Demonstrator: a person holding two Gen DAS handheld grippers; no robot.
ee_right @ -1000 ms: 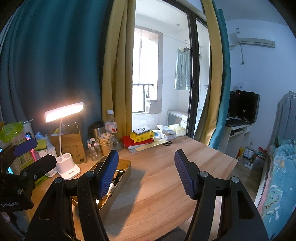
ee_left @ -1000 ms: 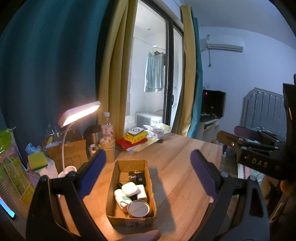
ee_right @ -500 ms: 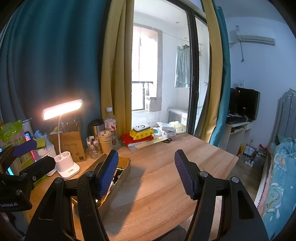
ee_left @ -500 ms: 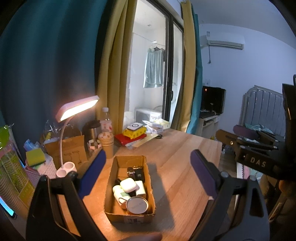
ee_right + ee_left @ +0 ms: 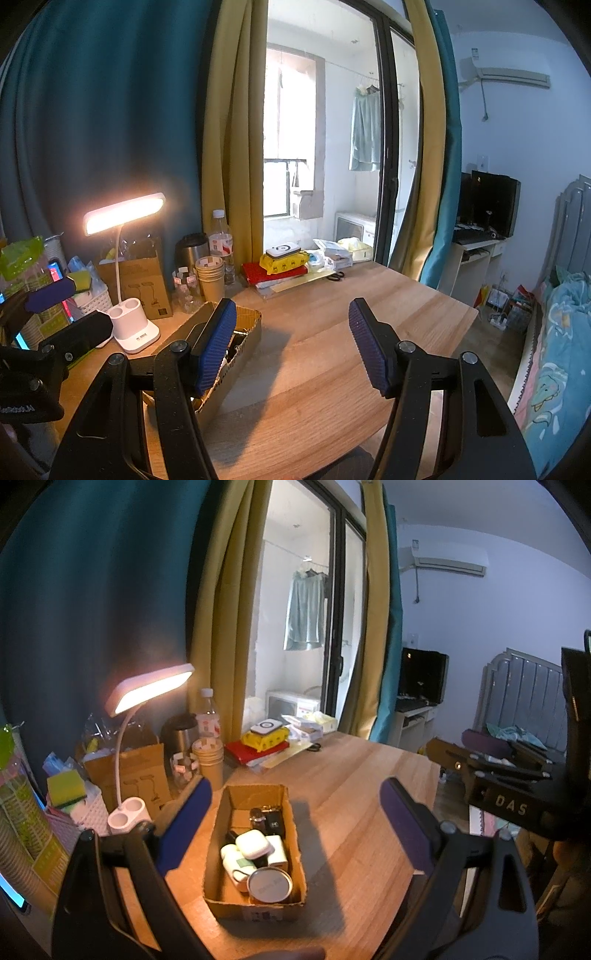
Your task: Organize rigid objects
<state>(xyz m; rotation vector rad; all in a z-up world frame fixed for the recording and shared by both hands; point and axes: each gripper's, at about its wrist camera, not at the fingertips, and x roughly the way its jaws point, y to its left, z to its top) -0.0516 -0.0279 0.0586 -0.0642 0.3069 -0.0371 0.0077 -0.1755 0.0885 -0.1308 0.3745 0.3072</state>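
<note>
- Two grippers hang over the near edge of the wooden table [image 5: 354,775]: the left gripper [image 5: 295,823] has its jaws spread wide with nothing between the pads, and the cardboard box [image 5: 255,910] sits on the table framed between them, untouched.
- Right gripper [image 5: 291,343] is likewise released, jaws apart and empty, over bare tabletop just right of the box; its left pad [image 5: 216,343] hides part of the box's rim in its own view.
- Inside the box, nearest its front wall, lies a round tin with a silver lid [image 5: 269,884].
- Behind the tin, in the middle of the box, a white earbud case [image 5: 253,843] rests on other white pieces, including a small white bottle [image 5: 232,862] toward the box's left wall.
- Farther back in the box lie small dark objects [image 5: 267,819], too small to name.
- Left of the box stands a lit desk lamp [image 5: 147,686] on a white base with two holder wells [image 5: 127,814].
- Beyond the box's far left corner stands a stack of paper cups [image 5: 208,757], with a steel mug [image 5: 181,734] and a plastic bottle [image 5: 208,716] behind it.
- Well beyond the box, at the table's far edge, a yellow pack [image 5: 264,736] lies on a red book, with a white device on top.
</note>
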